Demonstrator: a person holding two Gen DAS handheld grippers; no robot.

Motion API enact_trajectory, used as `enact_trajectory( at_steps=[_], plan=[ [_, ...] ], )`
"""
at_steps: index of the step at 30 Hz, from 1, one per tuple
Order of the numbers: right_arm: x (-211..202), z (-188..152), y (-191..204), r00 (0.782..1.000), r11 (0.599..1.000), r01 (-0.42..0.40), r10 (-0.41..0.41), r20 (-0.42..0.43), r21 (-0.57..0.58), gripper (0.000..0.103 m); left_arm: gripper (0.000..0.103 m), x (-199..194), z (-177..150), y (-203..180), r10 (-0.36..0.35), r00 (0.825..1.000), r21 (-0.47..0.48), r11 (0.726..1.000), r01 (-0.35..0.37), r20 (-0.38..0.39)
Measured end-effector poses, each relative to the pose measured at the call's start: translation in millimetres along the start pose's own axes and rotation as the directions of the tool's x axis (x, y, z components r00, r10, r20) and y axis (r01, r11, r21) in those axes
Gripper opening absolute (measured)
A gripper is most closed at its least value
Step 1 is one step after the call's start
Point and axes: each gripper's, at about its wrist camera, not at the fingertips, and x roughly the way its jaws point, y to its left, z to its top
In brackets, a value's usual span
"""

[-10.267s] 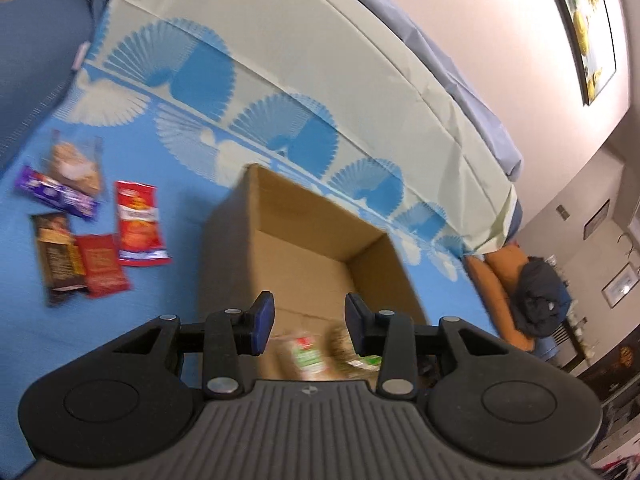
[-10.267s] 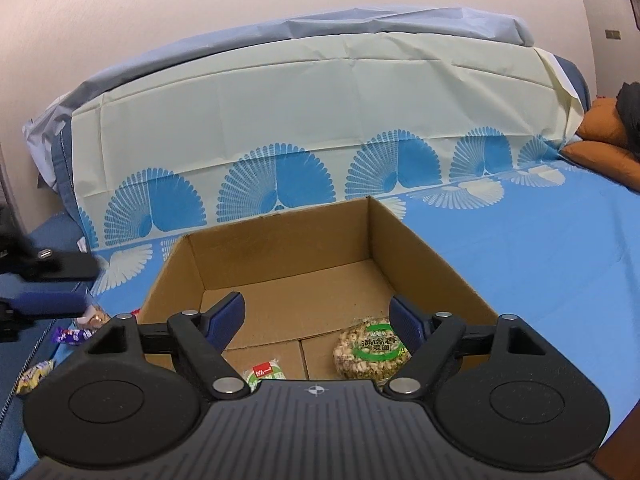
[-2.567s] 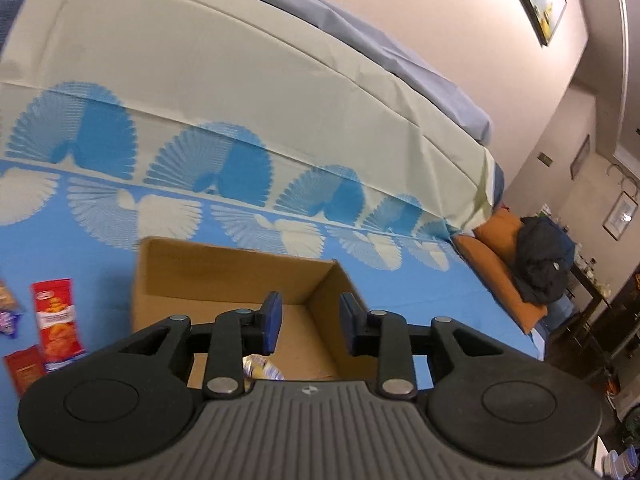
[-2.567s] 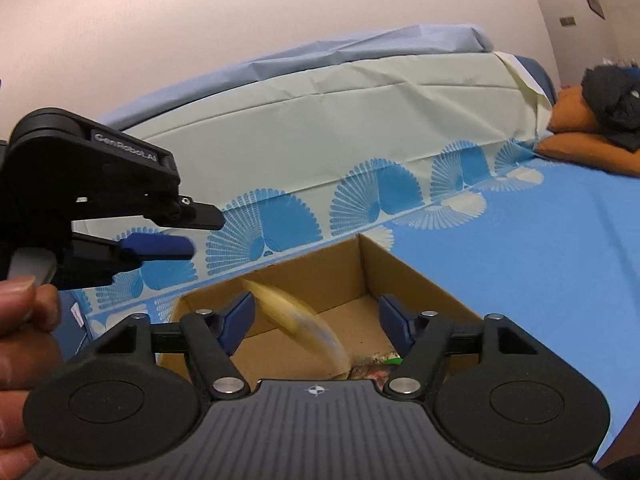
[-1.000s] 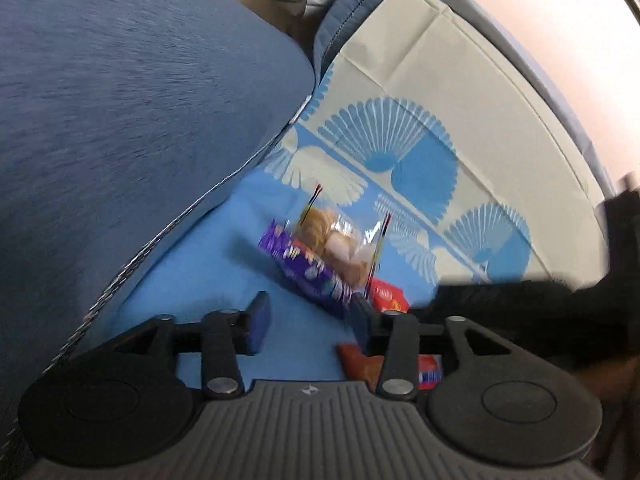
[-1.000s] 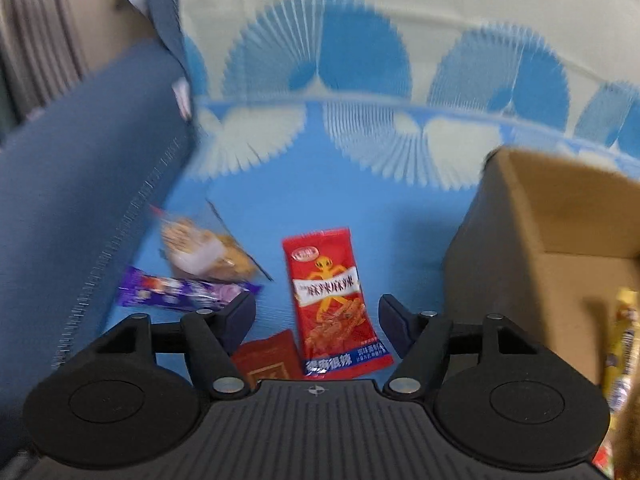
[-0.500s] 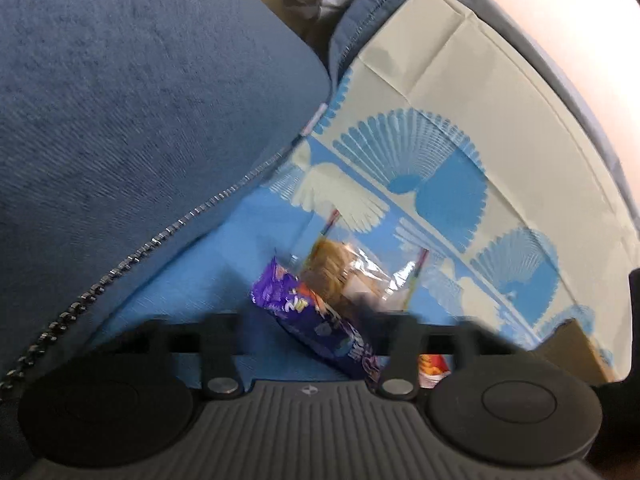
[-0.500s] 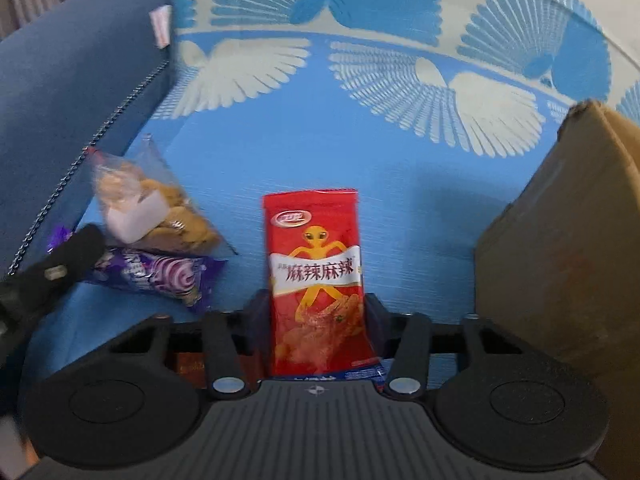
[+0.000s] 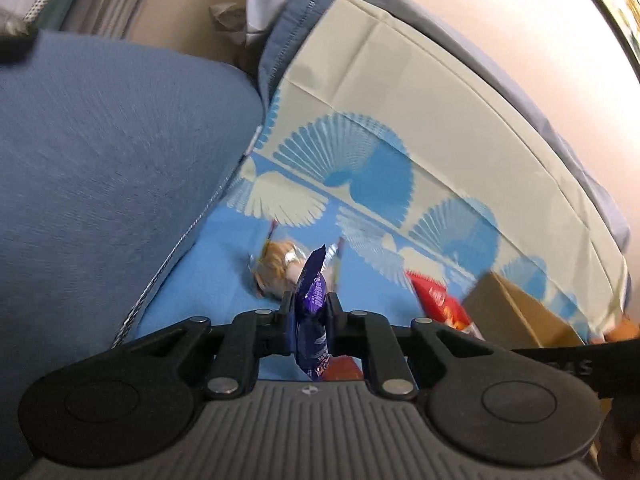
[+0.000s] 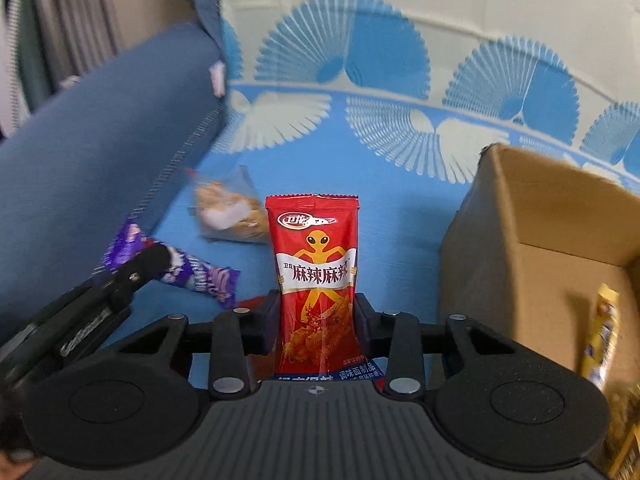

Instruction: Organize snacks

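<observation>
My left gripper (image 9: 310, 312) is shut on a purple snack bar (image 9: 313, 308), lifted off the blue bed sheet; the bar also shows in the right wrist view (image 10: 188, 274), with the left gripper (image 10: 154, 258) on it. My right gripper (image 10: 316, 312) is shut on a red spicy snack packet (image 10: 316, 272), held upright. A clear bag of biscuits (image 10: 230, 212) lies on the sheet beyond both; it also shows in the left wrist view (image 9: 276, 266). The open cardboard box (image 10: 532, 248) stands to the right with a yellow packet (image 10: 600, 336) inside.
A dark blue cushion (image 9: 100, 168) rises on the left. A cream and blue fan-patterned cover (image 10: 400, 52) slopes up behind. A small red packet (image 10: 254, 302) lies partly hidden under my right gripper. The box also shows in the left wrist view (image 9: 516, 312).
Both grippers have closed on their snacks and lifted them: the left on the purple bar, the right on the red packet. Both views have tilted up.
</observation>
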Motion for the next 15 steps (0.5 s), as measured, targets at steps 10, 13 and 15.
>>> enact_trajectory(
  at_steps=[10,13,15],
  plan=[
    [-112.6,-90.3,5.0,0.99,0.99,-0.128,0.131,0.056,-0.058,0.039,0.015,-79.1,-28.2,-21.3,-0.103,0.908,0.14,0.975,0.173,-0.405],
    [-117.2,-123.1,7.2,0.99,0.99,-0.132,0.134,0.04,-0.056,0.039,0.016,-72.8,-40.1,-18.4,-0.049,0.876,0.159,0.977,0.141,-0.48],
    [-110.3,-141.2,10.6,0.991,0.99,-0.13,0.131,0.015,-0.051,0.039,0.019,-64.3,-43.4,-15.2,-0.024,0.873,0.146,0.983,0.108,-0.486]
  ],
)
